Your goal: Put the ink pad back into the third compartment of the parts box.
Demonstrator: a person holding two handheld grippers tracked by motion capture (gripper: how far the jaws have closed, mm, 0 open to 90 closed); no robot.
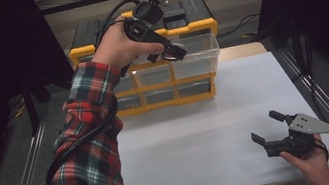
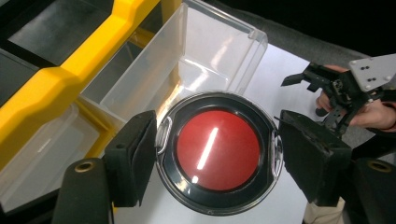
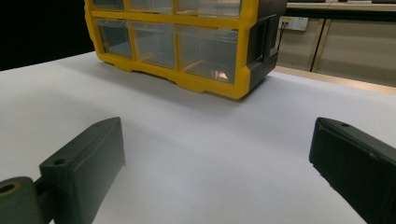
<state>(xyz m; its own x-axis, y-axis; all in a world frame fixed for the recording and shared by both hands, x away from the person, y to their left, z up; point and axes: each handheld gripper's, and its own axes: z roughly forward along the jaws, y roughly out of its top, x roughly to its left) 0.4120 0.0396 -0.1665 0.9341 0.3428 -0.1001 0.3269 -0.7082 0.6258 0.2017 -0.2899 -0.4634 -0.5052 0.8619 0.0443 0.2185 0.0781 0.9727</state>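
Gripping a round case (image 2: 218, 151) with a red disc inside it, my left claw (image 1: 171, 49) is clamped on the case's two opposite edges and holds it up in the air, over the pulled-out clear drawer (image 1: 195, 52) at the top right of the yellow organiser (image 1: 154, 105). In the left gripper view the case has a black rim and a clear cover, and it hangs above the open drawer's near corner, with the drawer's clear wall rising just behind it. My left hand (image 1: 117, 47) and plaid sleeve (image 1: 88, 151) come up from the lower left of the high view, and the black cable (image 1: 79, 139) trails down along the sleeve.

The organiser stands at the far edge of the white counter (image 1: 200, 137), with rows of shut clear drawers under the open one and a black lid with a handle on top. The drawers that I can see into look bare. Nothing lies on the counter between the organiser and my right side.

My right claw (image 1: 269, 128) sits low near the counter's near right corner, well apart from the organiser, its jaws spread wide with nothing between them. It points toward the organiser's front, and the grey plate (image 1: 314, 124) rides on top of it above my right hand (image 1: 311, 161). Dark curtains close in both sides of the scene.
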